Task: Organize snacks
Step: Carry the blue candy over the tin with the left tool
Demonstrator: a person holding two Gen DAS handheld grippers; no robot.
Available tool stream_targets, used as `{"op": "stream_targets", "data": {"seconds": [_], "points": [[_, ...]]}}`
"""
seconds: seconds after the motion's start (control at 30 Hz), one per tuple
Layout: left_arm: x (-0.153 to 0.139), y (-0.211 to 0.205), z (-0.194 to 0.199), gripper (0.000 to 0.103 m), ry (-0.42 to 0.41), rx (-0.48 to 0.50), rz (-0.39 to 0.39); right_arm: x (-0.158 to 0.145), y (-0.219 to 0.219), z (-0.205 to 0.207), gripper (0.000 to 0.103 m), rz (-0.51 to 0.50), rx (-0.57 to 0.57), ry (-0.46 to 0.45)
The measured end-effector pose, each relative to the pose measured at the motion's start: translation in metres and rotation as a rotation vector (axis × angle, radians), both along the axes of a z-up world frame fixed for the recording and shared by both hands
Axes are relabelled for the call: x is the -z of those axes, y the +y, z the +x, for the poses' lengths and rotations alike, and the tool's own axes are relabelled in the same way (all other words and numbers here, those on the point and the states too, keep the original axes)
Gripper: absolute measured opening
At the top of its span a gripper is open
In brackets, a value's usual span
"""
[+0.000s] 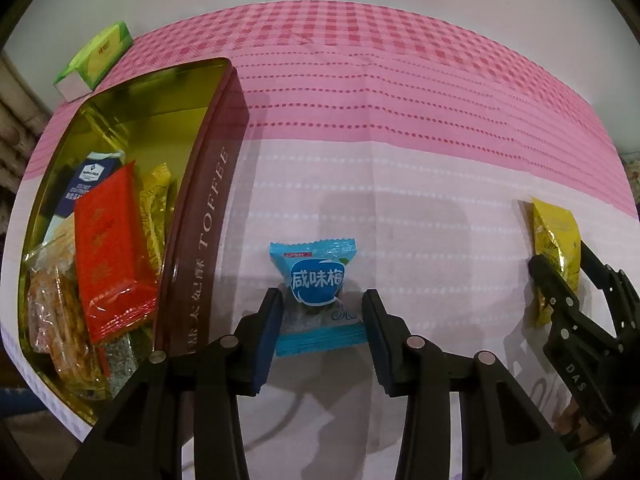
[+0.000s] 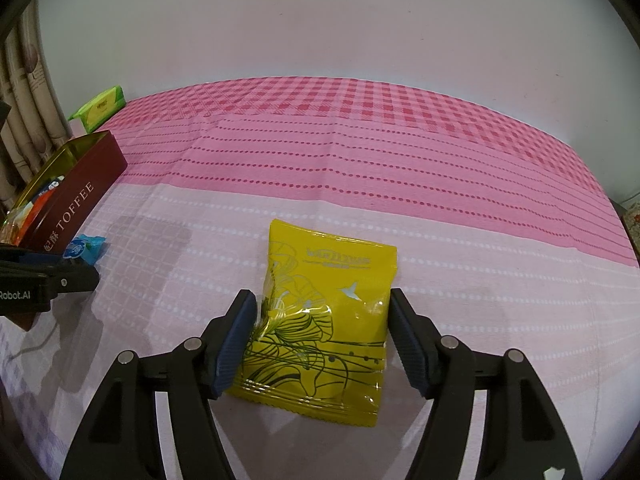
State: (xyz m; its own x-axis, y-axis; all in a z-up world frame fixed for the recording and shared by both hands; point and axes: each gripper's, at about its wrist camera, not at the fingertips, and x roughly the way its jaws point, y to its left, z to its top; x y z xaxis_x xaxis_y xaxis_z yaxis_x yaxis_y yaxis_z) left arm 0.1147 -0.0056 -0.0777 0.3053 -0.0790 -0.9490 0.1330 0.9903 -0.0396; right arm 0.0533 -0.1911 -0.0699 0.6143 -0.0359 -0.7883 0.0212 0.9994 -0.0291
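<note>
The blue candy packet point(image 1: 316, 280) lies on the pink-clothed surface point(image 1: 400, 128) just right of the toffee tin point(image 1: 200, 216), between the fingers of the left gripper point(image 1: 322, 340), which stands wide and seems not yet to pinch it. Well to the right, the yellow packet point(image 2: 324, 320) lies flat between the right gripper point(image 2: 322, 340)'s fingers, also wide; contact there is hard to judge. The tin already holds several snacks, so probably only these two remain. A green box point(image 1: 98, 54) sits beyond the tin.
</note>
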Motion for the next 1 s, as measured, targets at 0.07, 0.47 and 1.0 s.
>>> {"op": "stream_targets", "data": {"seconds": [0.07,0.47,1.0], "points": [[-0.002,0.001,-0.002,0.041,-0.005,0.006,-0.007,0.000,0.000,0.000,0.064,0.000,0.000,0.000],[-0.018,-0.005,-0.015,0.039,-0.029,0.059,-0.017,0.000,0.000,0.000,0.065,0.000,0.000,0.000],[-0.073,0.025,-0.019,0.039,-0.120,0.062,-0.028,0.000,0.000,0.001,0.065,-0.001,0.001,0.001]]}}
